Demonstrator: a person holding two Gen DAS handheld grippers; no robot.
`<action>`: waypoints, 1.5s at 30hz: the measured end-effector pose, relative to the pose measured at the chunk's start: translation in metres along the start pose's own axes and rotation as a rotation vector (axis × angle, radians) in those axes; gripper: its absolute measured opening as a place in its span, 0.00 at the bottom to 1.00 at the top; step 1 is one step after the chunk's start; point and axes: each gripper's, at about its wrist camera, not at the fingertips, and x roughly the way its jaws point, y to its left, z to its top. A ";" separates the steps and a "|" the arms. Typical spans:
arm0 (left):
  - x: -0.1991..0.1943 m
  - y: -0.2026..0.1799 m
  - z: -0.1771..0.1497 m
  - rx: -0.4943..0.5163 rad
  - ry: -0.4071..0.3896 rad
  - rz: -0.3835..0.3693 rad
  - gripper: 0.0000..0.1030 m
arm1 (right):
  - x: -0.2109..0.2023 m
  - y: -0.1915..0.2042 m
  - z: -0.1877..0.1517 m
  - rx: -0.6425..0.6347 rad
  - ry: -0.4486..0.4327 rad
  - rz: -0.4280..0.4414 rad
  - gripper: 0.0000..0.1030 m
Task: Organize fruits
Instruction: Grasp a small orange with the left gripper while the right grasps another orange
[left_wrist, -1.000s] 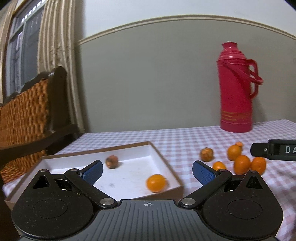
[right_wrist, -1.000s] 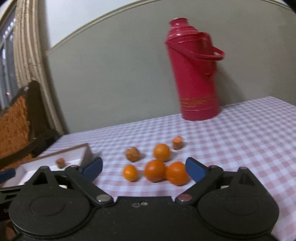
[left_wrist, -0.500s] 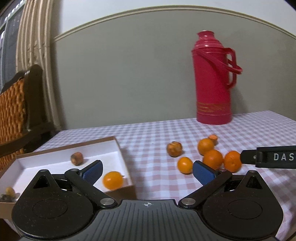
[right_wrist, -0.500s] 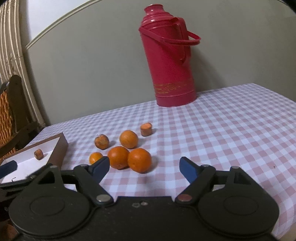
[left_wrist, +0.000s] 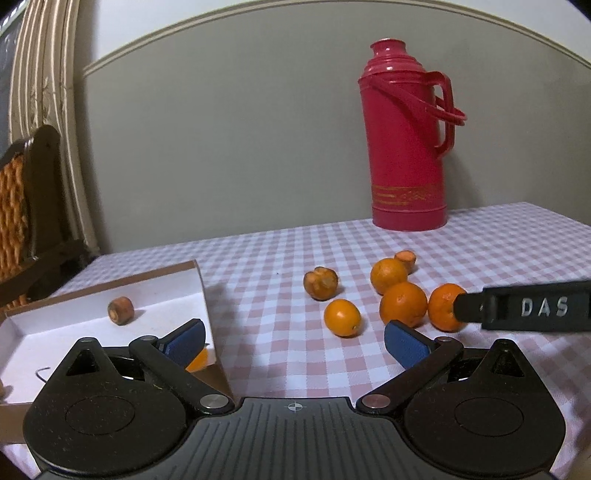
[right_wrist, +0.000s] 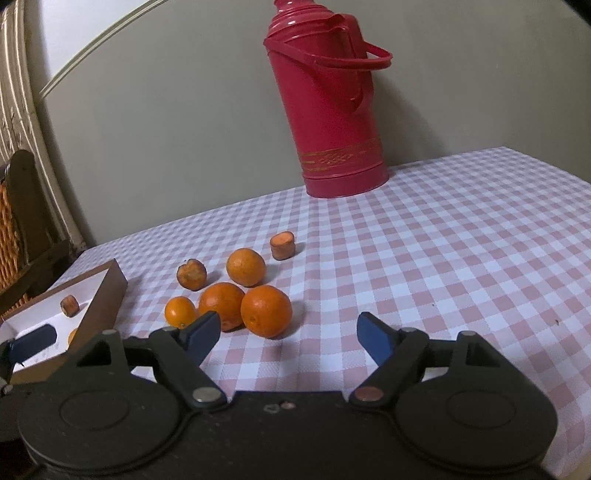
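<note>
So far only a small brown piece and one orange lie in the white box, while six more fruits wait clustered on the checked table, and both the left gripper and right gripper hold their jaws open and empty.

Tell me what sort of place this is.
Most likely a home dining room: a table under a pink checked tablecloth, a red thermos flask against the wall, and a wicker-backed wooden chair beside a curtained window.
</note>
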 end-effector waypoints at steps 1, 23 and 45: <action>0.002 -0.001 0.000 -0.003 0.001 -0.002 1.00 | 0.001 0.001 0.000 -0.010 0.003 0.001 0.70; 0.041 -0.012 0.001 -0.020 0.075 -0.049 0.72 | 0.026 0.005 0.009 -0.043 0.048 0.046 0.40; 0.072 -0.012 0.010 -0.063 0.193 -0.130 0.48 | 0.042 0.005 0.013 0.017 0.064 0.055 0.35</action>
